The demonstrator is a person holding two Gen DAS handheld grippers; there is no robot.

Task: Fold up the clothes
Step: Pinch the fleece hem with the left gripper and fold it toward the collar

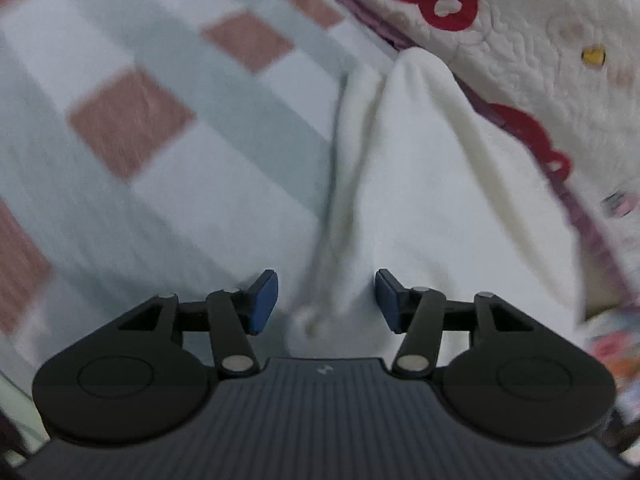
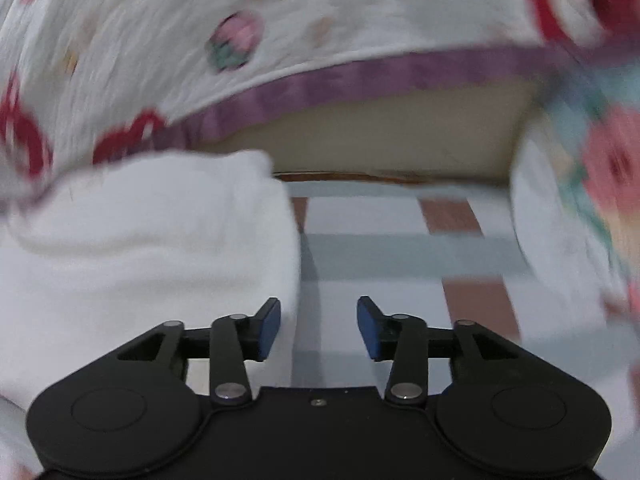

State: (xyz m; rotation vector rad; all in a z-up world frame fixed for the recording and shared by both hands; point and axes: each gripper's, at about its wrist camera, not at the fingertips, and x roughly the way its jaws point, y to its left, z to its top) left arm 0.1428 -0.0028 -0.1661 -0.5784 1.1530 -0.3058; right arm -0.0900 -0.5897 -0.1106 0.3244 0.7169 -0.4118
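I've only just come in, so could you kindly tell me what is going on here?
A person is folding clothes with a handheld claw in each hand. A white garment lies on a checked sheet beside a patterned quilt. The left claw is open, with a bunched fold of the garment between its pads but not pinched. The right claw is open over the sheet, with the garment just to its left. Neither is gripping anything.

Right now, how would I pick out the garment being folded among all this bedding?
Start from the checked sheet, pale with brownish-pink squares, that covers the surface. At its edge lies a quilt printed with red shapes and trimmed in purple. The white garment lies bunched between the two, and alone among them it is plain, with no pattern.
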